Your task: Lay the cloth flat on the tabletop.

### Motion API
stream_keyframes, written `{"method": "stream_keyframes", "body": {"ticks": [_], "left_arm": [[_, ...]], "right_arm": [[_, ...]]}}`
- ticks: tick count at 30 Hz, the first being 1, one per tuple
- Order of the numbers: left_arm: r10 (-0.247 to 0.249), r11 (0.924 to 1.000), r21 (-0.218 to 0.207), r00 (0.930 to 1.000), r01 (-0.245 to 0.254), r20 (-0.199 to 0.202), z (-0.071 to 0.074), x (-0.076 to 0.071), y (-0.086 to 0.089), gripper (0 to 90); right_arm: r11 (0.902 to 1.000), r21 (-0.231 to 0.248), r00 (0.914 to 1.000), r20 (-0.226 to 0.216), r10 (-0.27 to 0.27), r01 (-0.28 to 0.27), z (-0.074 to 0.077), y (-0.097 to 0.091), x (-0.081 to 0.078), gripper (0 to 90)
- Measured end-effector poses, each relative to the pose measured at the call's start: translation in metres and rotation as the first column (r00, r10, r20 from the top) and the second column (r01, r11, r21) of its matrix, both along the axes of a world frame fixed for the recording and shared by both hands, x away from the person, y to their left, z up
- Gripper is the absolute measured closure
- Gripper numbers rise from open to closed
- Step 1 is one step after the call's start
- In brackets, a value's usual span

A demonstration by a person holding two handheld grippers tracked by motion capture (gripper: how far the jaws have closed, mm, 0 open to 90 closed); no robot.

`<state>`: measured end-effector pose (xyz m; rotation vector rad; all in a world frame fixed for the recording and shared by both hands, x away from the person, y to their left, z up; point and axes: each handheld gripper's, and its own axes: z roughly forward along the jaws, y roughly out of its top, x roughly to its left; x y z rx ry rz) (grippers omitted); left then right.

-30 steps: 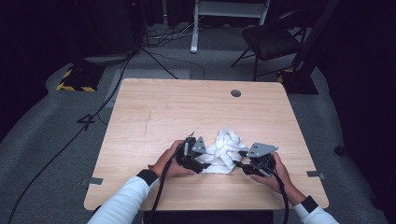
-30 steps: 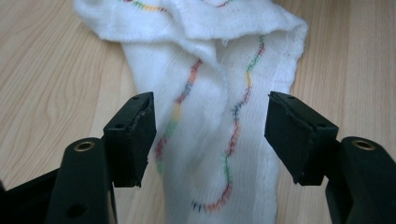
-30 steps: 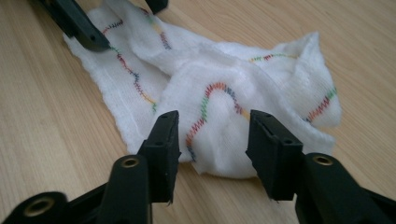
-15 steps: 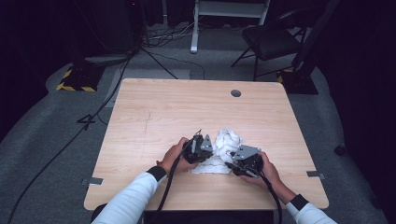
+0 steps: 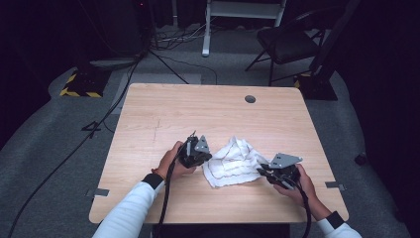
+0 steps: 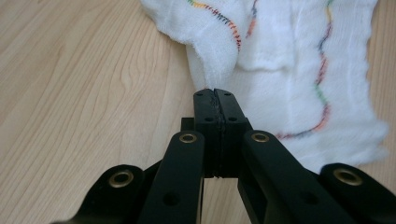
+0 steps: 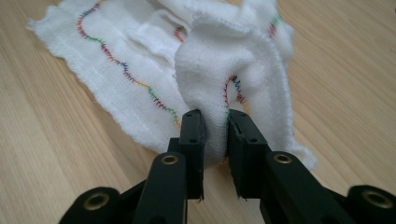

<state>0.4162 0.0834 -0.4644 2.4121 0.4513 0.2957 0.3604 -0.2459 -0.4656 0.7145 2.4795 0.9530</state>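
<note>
On the bench (image 5: 163, 114), with each hand-held gripper, left (image 6: 214, 95) and right (image 7: 215, 122), pinching an edge of the crumpled white stitched cloth (image 5: 233, 162), pull outward evenly and low to flatten it without slipping.

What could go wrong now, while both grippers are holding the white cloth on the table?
1. The left gripper pinches only a thin tip of the white cloth, so the edge may slip out if the hands pull apart.
2. The right gripper clamps a thick bunched fold, so it may hold several layers and the cloth may not spread flat.
3. The thin, loosely woven cloth could stretch or fray under hard pulling.
</note>
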Motion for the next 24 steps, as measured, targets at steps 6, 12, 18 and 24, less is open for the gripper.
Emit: {"method": "stream_keyframes", "body": {"ticks": [6,12,18,24], "left_arm": [[0.016,0.9994,0.031,0.9998,-0.016,-0.011,0.000,-0.003,0.008,88.9],[0.040,0.9981,0.049,0.9986,-0.038,-0.034,-0.005,-0.005,0.017,86.2],[0.070,0.9974,0.013,0.9975,-0.070,-0.009,-0.002,-0.005,0.020,73.0],[0.097,0.9952,-0.002,0.9952,-0.098,-0.008,-0.002,-0.001,0.013,55.1]], "right_arm": [[0.9982,0.004,0.9980,-0.021,-0.060,0.060,-0.003,-0.026,-0.006,75.0],[0.9915,0.007,0.9908,-0.039,-0.130,0.130,-0.005,-0.047,-0.005,68.0],[0.9812,0.041,0.9820,-0.016,-0.188,0.189,0.002,-0.058,-0.003,58.1],[0.9742,0.086,0.9780,-0.016,-0.208,0.209,0.008,-0.064,-0.003,51.0]]}}
